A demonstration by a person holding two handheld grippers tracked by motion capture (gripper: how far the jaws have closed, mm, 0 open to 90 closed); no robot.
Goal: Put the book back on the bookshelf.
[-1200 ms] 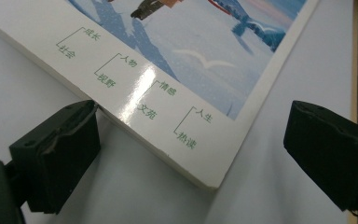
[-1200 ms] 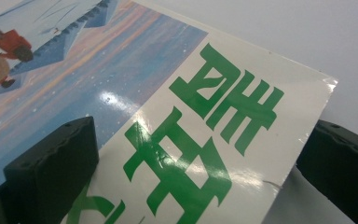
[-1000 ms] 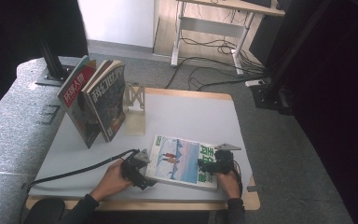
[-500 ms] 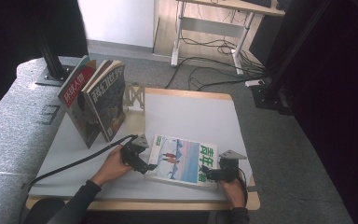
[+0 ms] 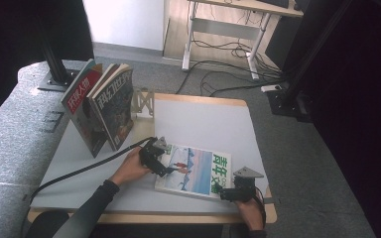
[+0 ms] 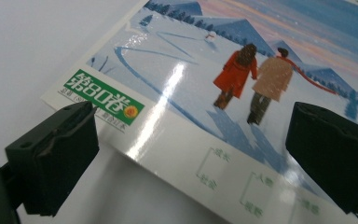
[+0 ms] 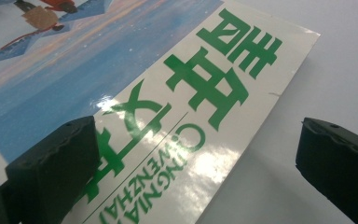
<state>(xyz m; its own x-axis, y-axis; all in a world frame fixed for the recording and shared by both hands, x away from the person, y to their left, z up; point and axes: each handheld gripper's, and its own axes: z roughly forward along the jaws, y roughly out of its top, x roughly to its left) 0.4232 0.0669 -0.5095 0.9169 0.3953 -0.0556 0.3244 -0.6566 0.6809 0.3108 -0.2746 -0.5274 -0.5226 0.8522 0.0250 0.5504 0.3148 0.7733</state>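
Note:
A magazine (image 5: 194,171) with a snow scene and green characters lies flat near the table's front edge. My left gripper (image 5: 158,163) sits at its left end, open. In the left gripper view the jaws straddle the cover's lower corner (image 6: 242,93) without touching it, and the left gripper (image 6: 191,156) has the walking couple just beyond it. My right gripper (image 5: 229,194) is at the magazine's front right corner, open. In the right gripper view the green title (image 7: 205,79) lies between the wide-apart jaws of the right gripper (image 7: 196,161).
Two magazines (image 5: 101,106) stand leaning at the table's back left beside a metal bookend (image 5: 143,101). The white table (image 5: 203,119) is bare behind the flat magazine. A black cable (image 5: 79,171) trails from the left gripper to the front left. The table's front edge runs close under the right hand.
My left gripper has moved away from the person along the magazine's left end. My right gripper has slid back toward the table's front edge. The magazine has stayed where it was.

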